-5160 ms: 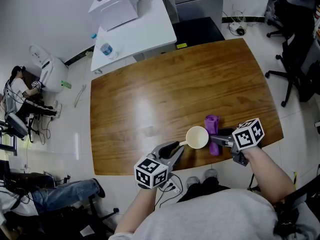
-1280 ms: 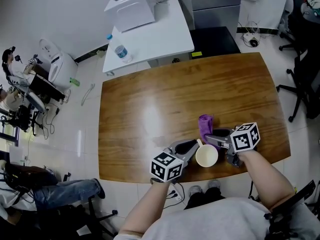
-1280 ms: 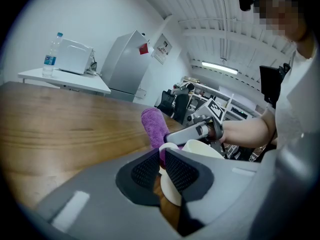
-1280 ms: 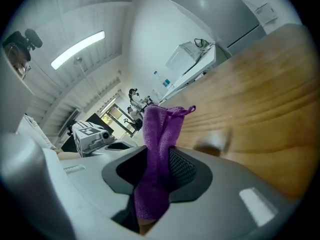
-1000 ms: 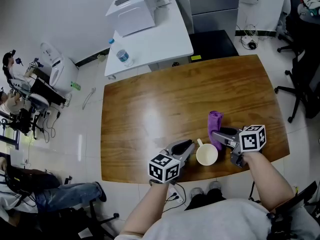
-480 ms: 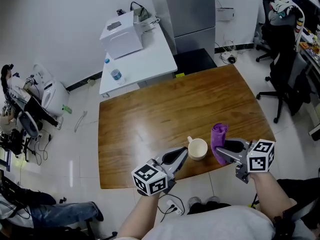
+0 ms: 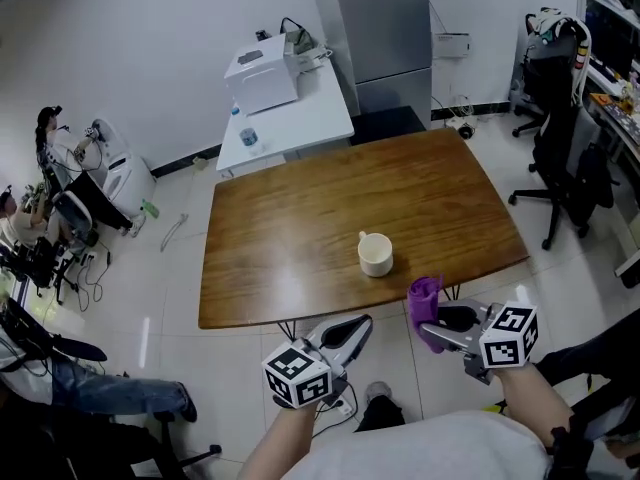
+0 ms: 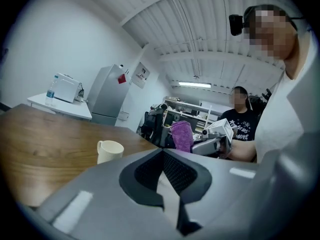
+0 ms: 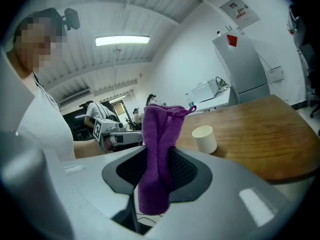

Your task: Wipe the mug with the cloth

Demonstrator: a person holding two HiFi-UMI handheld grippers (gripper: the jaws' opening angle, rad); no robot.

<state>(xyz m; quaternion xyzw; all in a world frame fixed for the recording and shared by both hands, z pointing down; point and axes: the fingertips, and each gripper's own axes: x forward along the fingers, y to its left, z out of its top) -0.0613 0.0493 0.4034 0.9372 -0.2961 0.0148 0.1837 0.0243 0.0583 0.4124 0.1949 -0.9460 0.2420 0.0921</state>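
Though the person's shirt [image 7: 430, 453] blocks the 6 o'clock edge of the head view, the left gripper [image 7: 352, 328] reads plainly: jaws pressed together, nothing between them. Beyond the bench [image 7: 290, 238], a white side table [image 7: 300, 108] stands at 11 o'clock and office chairs [image 7: 560, 138] at 3 o'clock. The mug [image 7: 376, 254] sits upright on the bench, at 12 o'clock of the left jaws and 11 o'clock of the right gripper [image 7: 428, 326], well apart from both, which hang off the near edge. The right jaws clamp the purple cloth [image 7: 424, 296], which hides their tips
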